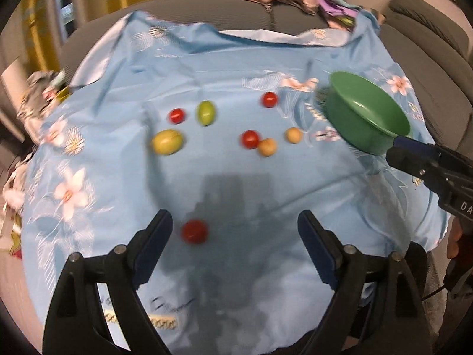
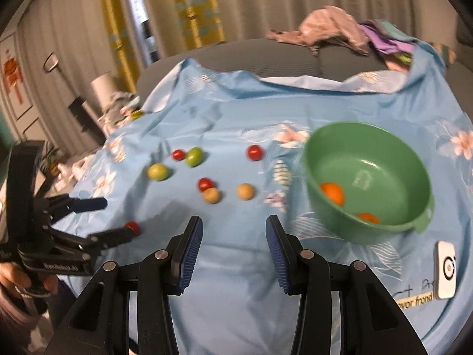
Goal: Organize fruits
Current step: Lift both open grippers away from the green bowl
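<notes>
Several small fruits lie on a light blue flowered cloth (image 1: 207, 59): red ones (image 1: 250, 139), two green ones (image 1: 206, 112) and two tan ones (image 1: 293, 135). A green bowl (image 2: 366, 177) stands at the right and holds two orange fruits (image 2: 332, 193). My left gripper (image 1: 235, 227) is open, with a red fruit (image 1: 194, 231) lying between its fingers near the left one. It also shows in the right wrist view (image 2: 109, 217). My right gripper (image 2: 234, 230) is open and empty over the cloth, left of the bowl. In the left wrist view it reaches in from the right, its fingers (image 1: 412, 155) next to the bowl's rim (image 1: 369, 109).
A white card with a black ring mark (image 2: 445, 269) lies on the cloth at the right front. Crumpled clothes (image 2: 331, 26) lie on the grey sofa behind the cloth. More clutter (image 2: 124, 106) lies past the cloth's left edge.
</notes>
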The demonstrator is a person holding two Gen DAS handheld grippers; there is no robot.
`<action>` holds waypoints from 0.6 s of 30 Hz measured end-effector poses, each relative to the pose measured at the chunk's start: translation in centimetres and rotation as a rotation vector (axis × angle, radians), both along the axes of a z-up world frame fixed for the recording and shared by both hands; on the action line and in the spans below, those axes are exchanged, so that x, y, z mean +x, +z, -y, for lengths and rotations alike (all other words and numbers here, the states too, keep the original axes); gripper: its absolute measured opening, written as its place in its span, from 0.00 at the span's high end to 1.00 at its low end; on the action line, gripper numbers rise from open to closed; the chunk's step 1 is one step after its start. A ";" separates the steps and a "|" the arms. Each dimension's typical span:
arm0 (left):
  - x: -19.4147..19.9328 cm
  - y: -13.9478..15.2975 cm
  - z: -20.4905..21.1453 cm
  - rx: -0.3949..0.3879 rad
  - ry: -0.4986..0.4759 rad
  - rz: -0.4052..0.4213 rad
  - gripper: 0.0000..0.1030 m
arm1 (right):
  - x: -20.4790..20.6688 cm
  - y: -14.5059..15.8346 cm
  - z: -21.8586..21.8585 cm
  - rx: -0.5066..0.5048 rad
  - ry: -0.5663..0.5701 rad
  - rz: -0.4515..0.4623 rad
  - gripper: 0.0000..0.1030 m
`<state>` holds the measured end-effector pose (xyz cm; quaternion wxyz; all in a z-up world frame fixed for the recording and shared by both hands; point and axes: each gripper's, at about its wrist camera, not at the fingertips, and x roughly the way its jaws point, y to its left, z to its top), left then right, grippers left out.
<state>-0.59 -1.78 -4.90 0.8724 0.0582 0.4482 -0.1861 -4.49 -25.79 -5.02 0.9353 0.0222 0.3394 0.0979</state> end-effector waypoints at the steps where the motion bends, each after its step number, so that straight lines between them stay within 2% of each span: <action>1: -0.2 0.0 -0.7 -0.001 0.015 0.000 0.16 | 0.1 -0.1 -0.4 -0.001 0.010 -0.004 0.56; 10: -0.9 -1.2 -5.2 -0.040 0.125 -0.040 0.16 | 0.4 -1.0 -2.8 -0.031 0.066 -0.050 0.56; 18: -0.7 -1.6 -4.7 -0.071 0.089 -0.045 0.16 | 1.4 -1.9 -2.9 -0.032 0.050 -0.081 0.56</action>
